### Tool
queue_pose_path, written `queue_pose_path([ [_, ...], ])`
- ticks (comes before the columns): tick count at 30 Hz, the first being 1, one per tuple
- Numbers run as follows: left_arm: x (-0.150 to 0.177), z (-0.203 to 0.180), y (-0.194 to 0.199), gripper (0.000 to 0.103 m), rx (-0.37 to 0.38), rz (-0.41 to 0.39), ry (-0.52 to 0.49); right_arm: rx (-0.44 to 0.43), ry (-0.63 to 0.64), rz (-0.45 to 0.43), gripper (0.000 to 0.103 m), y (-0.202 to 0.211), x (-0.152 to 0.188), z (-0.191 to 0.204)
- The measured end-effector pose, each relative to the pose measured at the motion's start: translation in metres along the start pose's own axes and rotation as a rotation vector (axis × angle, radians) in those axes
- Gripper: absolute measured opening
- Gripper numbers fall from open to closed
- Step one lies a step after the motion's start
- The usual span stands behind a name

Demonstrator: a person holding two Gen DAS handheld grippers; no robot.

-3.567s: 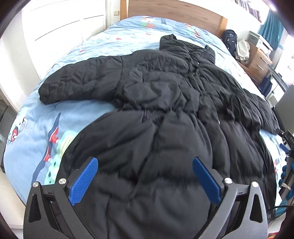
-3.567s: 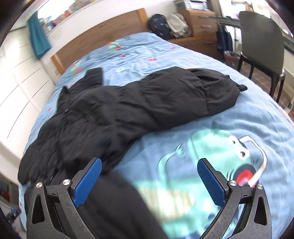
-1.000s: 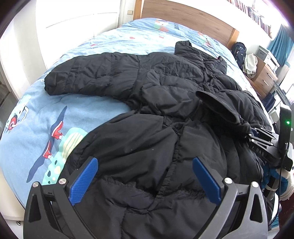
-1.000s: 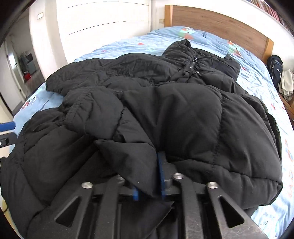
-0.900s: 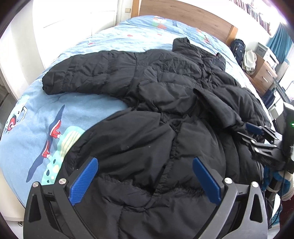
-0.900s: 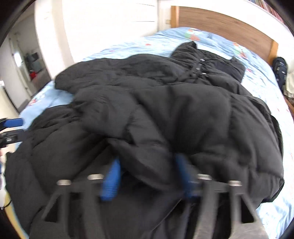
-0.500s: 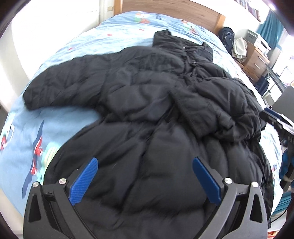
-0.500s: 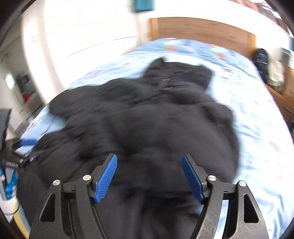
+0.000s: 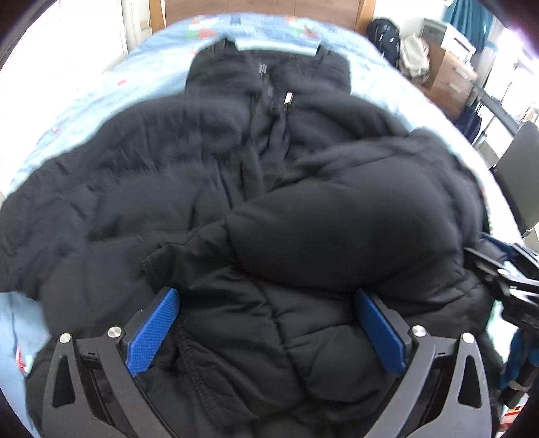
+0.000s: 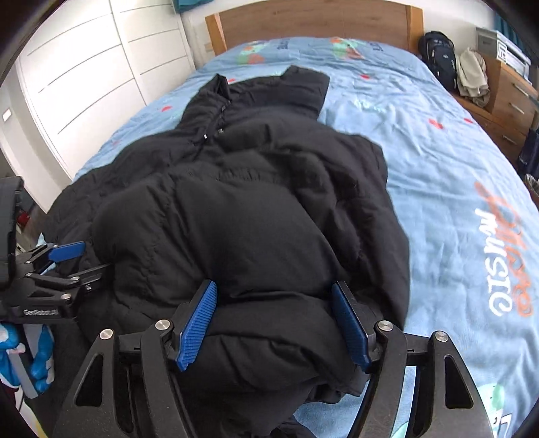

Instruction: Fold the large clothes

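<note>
A black puffer jacket (image 10: 235, 209) lies spread on a bed (image 10: 454, 161) with a blue printed cover, collar toward the wooden headboard (image 10: 313, 23), one sleeve (image 10: 209, 236) folded across its front. The right tongs (image 10: 274, 323) hover just over the folded sleeve, their jaws having just been opening; blue pads stand apart on either side of a padded bulge, released, not pressing it. The left tongs (image 9: 266, 333) hang wide apart over the jacket's lower body, grasping nothing. A backpack (image 10: 439, 62) and a wooden dresser (image 10: 512, 97) stand beside the bed.
</note>
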State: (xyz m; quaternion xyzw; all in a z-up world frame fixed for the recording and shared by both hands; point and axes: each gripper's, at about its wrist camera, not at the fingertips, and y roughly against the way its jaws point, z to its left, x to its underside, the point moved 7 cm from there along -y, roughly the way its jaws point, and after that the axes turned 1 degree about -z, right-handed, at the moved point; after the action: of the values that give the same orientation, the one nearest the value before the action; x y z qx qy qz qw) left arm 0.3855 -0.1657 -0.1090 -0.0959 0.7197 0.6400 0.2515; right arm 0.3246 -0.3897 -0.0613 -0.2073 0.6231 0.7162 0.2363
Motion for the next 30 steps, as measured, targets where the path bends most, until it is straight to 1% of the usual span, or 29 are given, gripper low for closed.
queue_pose_path([
  [2,0.008,0.007,-0.013,0.103,0.033,0.019,0.02,-0.011,0.003,0.013,0.072,-0.007,0.01,-0.005],
  [4,0.015,0.011,-0.017,0.103,0.061,0.03,0.036,-0.021,-0.003,0.02,0.072,-0.011,0.017,-0.009],
  [8,0.02,0.009,-0.022,0.103,0.048,0.059,0.011,0.003,0.007,0.024,0.073,-0.022,0.022,-0.008],
  [11,0.018,0.011,-0.012,0.103,0.041,0.069,0.016,0.016,-0.001,0.039,0.073,-0.018,0.019,-0.008],
  [13,0.011,0.01,0.007,0.103,0.026,0.025,0.015,0.01,-0.007,0.041,0.073,-0.007,0.013,-0.007],
  [14,0.006,0.008,0.018,0.103,0.036,-0.005,0.012,-0.003,0.001,0.02,0.073,0.004,0.006,-0.005],
  [16,-0.006,0.006,0.029,0.103,0.053,-0.039,0.027,-0.008,0.01,-0.025,0.073,0.017,-0.007,-0.004],
  [18,-0.021,0.003,0.029,0.103,0.086,-0.048,0.061,-0.005,0.0,-0.073,0.073,0.028,-0.028,-0.006],
  [20,-0.035,0.001,0.023,0.103,0.087,-0.045,0.081,0.007,-0.005,-0.095,0.073,0.028,-0.048,-0.008],
  [22,-0.044,-0.002,0.008,0.103,0.082,-0.032,0.093,0.015,-0.017,-0.097,0.073,0.018,-0.063,-0.009],
  [24,-0.043,-0.002,-0.013,0.103,0.078,0.007,0.112,0.004,-0.051,-0.075,0.073,-0.001,-0.07,-0.012],
  [25,-0.039,0.002,-0.022,0.103,0.074,0.029,0.128,0.002,-0.075,-0.055,0.073,-0.015,-0.069,-0.015],
  [27,-0.032,0.01,-0.034,0.103,0.09,0.038,0.147,0.011,-0.091,-0.017,0.073,-0.035,-0.059,-0.015],
  [29,-0.026,0.011,-0.033,0.103,0.101,0.027,0.117,0.023,-0.08,0.009,0.073,-0.048,-0.046,-0.017],
  [30,-0.022,0.011,-0.03,0.103,0.101,0.025,0.099,0.024,-0.08,0.009,0.073,-0.051,-0.04,-0.018],
])
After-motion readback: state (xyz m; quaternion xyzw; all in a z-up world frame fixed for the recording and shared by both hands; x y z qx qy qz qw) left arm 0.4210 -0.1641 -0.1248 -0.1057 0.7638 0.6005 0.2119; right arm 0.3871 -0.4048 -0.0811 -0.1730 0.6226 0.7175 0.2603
